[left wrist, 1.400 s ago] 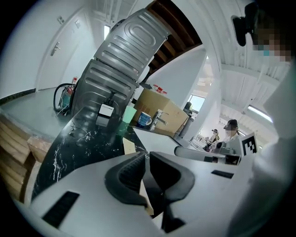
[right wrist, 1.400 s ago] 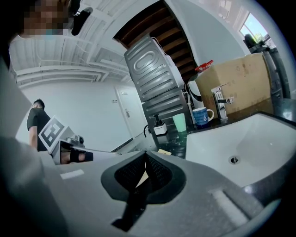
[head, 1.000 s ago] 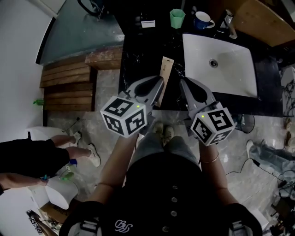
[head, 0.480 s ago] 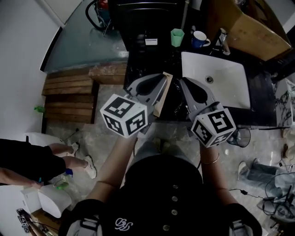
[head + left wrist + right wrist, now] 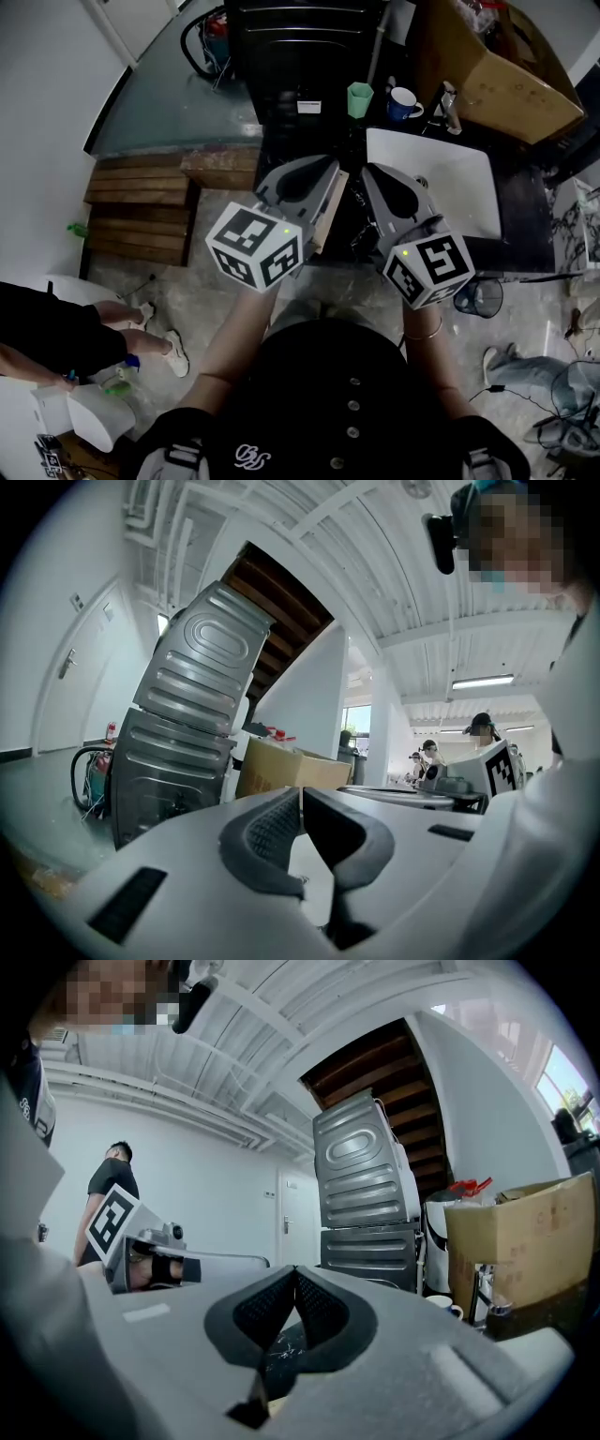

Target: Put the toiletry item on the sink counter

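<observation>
A long tan toiletry box lies flat on the black sink counter, its near end close to the counter's front edge. My left gripper hovers above the box's left side and hides part of it. Its jaws are shut and hold nothing. My right gripper hangs just right of the box, next to the white sink basin. It is shut too, and nothing is between its pads.
A green cup, a blue mug and a faucet stand at the counter's back. A white card lies there too. A cardboard box sits behind the sink. Left are wooden steps and a person.
The head view has tilted up, so more of the back of the room shows. Both grippers now sit farther forward over the counter, near the box's far end. Both stay shut.
</observation>
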Demonstrator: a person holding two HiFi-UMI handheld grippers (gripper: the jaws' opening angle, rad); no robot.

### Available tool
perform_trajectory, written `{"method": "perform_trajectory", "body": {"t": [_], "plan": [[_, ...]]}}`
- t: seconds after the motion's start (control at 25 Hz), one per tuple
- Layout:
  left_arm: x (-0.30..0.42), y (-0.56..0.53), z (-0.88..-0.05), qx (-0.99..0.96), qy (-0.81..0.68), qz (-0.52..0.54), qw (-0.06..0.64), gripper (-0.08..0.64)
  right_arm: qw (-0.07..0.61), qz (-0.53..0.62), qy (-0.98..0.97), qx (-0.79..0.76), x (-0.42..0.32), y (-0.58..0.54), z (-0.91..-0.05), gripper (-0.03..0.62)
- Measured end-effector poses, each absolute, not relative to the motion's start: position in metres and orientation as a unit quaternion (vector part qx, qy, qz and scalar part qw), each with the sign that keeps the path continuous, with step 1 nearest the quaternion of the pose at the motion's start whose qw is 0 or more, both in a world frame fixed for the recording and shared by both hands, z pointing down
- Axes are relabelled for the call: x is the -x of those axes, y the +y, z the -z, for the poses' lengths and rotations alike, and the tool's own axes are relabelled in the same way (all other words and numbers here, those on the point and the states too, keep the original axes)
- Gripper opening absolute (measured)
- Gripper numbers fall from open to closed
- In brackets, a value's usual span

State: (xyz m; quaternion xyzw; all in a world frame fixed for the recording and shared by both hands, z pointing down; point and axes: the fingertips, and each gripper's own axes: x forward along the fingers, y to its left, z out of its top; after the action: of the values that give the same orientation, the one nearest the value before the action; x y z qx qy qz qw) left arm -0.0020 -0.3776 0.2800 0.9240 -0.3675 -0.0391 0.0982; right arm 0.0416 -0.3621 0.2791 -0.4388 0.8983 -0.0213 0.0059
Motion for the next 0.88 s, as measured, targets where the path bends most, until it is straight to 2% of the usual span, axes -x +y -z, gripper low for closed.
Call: {"method": "perform_trajectory", "body": {"t": [0.2, 0.88], "plan": [[0.004, -0.374, -0.271, -0.924, -0.367, 0.063, 0.084, 0.015, 0.016, 0.021, 0.903, 0.429, -0.039, -0.358, -0.274, 0.005], [0.003, -0.371, -0.294, -0.923, -0.362, 0.039, 0.124, 0.015, 0.008, 0.030, 0.900, 0.436, -0.037, -0.354, -0.288, 0.005]]}}
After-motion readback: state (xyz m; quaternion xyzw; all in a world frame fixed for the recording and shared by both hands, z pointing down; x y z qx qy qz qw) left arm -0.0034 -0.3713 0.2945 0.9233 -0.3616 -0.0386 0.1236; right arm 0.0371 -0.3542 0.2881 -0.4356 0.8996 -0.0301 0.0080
